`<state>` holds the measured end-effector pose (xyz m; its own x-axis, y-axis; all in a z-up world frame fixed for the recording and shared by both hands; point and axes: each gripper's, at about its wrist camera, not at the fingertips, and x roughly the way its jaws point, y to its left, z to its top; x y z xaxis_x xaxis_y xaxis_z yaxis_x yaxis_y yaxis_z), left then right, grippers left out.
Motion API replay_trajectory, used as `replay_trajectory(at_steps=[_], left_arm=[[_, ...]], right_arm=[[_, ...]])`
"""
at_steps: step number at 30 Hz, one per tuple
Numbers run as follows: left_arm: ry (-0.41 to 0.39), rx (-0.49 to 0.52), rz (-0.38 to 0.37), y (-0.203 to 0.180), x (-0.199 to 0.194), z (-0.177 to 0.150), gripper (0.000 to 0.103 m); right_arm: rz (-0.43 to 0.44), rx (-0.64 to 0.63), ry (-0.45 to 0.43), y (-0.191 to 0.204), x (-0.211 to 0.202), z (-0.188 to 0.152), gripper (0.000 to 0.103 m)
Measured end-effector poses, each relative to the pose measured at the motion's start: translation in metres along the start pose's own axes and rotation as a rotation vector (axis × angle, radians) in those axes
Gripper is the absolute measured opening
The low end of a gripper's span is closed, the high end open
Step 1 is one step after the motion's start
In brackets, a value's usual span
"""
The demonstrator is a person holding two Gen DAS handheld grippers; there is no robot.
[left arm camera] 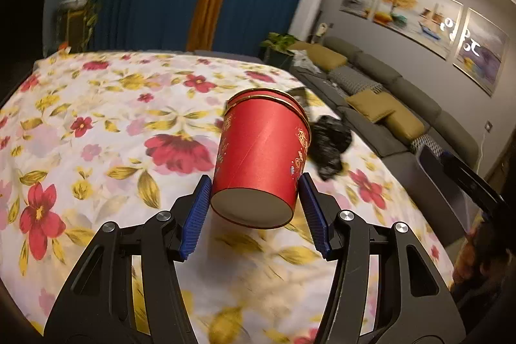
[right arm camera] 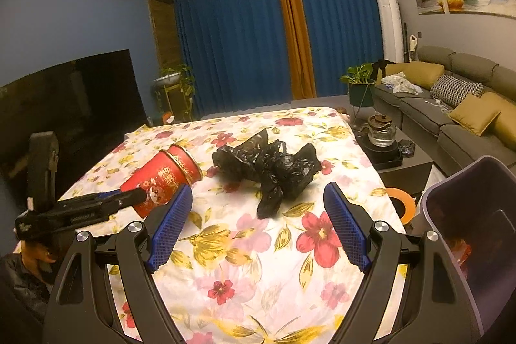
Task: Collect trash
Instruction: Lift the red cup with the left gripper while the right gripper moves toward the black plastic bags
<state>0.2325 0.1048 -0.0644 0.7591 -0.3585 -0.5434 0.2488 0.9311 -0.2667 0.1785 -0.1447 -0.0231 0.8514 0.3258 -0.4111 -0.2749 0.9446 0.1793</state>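
On the left, the left tongs are gripping a red cylindrical paper cup with gold print near its base, holding it tilted clear above the floral-clothed surface; this item is judged in transit, not yet binned. At centre, a crumpled black plastic bag is lying on the cloth, untouched and awaiting collection. The right tongs are standing wide and empty, pointing toward that bag. At far right, a purple plastic bin is waiting beside the surface, some reddish contents showing inside.
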Motion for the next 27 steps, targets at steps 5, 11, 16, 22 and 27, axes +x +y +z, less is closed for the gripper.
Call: replay_trajectory(at_steps=[5,11,16,22,27], left_arm=[[-0.047,0.071,-0.022,-0.025,-0.030,-0.013,0.054],[-0.036,0.156,-0.050,-0.047,-0.048,-0.032,0.054],[-0.014,0.192,-0.069,-0.053,-0.056,-0.047,0.054],[-0.008,0.229,-0.109,-0.057,-0.064,-0.057,0.054],[-0.009,0.230,-0.131,-0.051,-0.069,-0.058,0.054]], right_arm=[[0.042,-0.021,0.006,0.004,-0.003,-0.002,0.075],[0.142,-0.022,0.047,0.014,-0.001,-0.003,0.066],[0.174,-0.042,0.089,0.022,0.007,-0.008,0.060],[0.243,-0.034,0.137,0.027,0.016,-0.011,0.048],[0.300,-0.031,0.161,0.031,0.019,-0.012,0.042]])
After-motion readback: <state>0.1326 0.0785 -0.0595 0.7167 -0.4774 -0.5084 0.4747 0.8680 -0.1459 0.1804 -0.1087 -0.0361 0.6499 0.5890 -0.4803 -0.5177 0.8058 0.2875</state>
